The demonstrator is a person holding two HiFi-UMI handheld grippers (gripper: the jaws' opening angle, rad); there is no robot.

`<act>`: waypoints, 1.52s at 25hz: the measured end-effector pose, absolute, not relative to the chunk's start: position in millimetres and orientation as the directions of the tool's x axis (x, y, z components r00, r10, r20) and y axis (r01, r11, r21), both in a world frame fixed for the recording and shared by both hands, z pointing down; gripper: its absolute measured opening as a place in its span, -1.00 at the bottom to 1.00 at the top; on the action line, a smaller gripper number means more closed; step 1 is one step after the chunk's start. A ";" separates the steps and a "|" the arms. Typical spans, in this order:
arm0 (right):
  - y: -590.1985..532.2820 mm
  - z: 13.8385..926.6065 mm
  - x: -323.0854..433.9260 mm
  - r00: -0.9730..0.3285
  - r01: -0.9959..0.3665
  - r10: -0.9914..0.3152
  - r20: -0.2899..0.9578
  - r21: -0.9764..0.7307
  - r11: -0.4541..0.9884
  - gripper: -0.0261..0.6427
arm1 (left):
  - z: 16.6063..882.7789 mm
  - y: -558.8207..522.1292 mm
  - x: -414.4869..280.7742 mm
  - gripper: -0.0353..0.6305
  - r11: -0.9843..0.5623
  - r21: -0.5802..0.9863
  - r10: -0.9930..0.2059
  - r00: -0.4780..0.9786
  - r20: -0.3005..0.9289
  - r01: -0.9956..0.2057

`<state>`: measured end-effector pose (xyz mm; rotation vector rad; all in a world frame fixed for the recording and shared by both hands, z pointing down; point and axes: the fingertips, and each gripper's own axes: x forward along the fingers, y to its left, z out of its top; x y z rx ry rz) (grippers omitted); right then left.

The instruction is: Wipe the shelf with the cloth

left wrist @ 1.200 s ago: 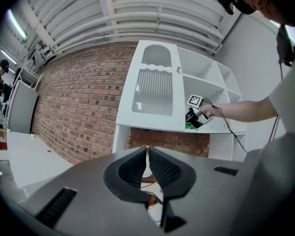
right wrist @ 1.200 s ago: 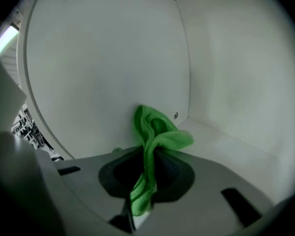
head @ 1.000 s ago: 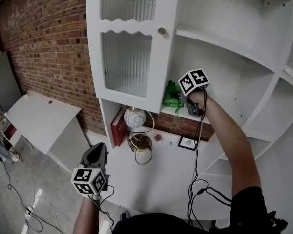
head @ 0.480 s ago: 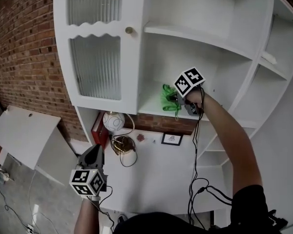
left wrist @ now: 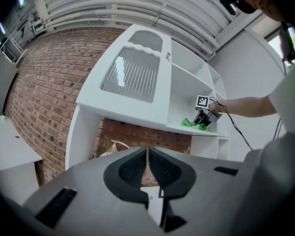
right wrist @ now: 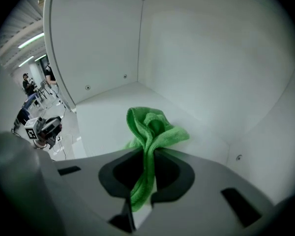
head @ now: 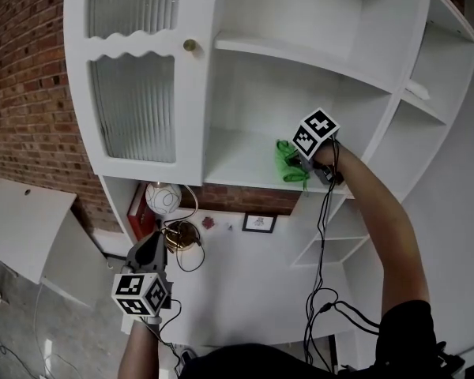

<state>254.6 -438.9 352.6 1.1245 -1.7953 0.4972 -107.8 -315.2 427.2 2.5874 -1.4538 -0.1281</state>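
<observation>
Soft, even light fills the room. The white shelf unit reads bright, with only faint grey shading in its recesses. A white glare streak sits on the ribbed glass door, upper left of the left gripper view. Both gripper views bow at the edges and go black in the corners. The left claw and right claw look soft up close, but the cloth is crisp.

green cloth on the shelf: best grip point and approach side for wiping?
Pinch the cloth at its gathered middle fold, where the right claw is shut on it. Come in from the open front of the shelf; walls close the back and side. The loose bunch ahead of the tips likely does the wiping.
</observation>
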 end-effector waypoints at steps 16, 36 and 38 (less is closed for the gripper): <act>-420.9 349.6 353.7 0.534 -0.652 -0.316 0.784 0.620 0.437 -0.80 | 445.7 -337.5 -123.8 -0.83 -0.523 0.250 -0.842 0.540 -0.003 -0.815; -428.4 299.8 329.2 0.616 -0.324 -0.558 0.556 0.824 0.464 -0.80 | 433.9 -333.8 -125.9 -0.83 -0.511 0.238 -0.852 0.524 -0.010 -0.826; -429.9 287.9 288.2 0.424 -0.429 -0.659 0.621 0.779 0.458 -0.80 | 431.9 -329.9 -124.3 -0.83 -0.504 0.229 -0.856 0.517 -0.008 -0.832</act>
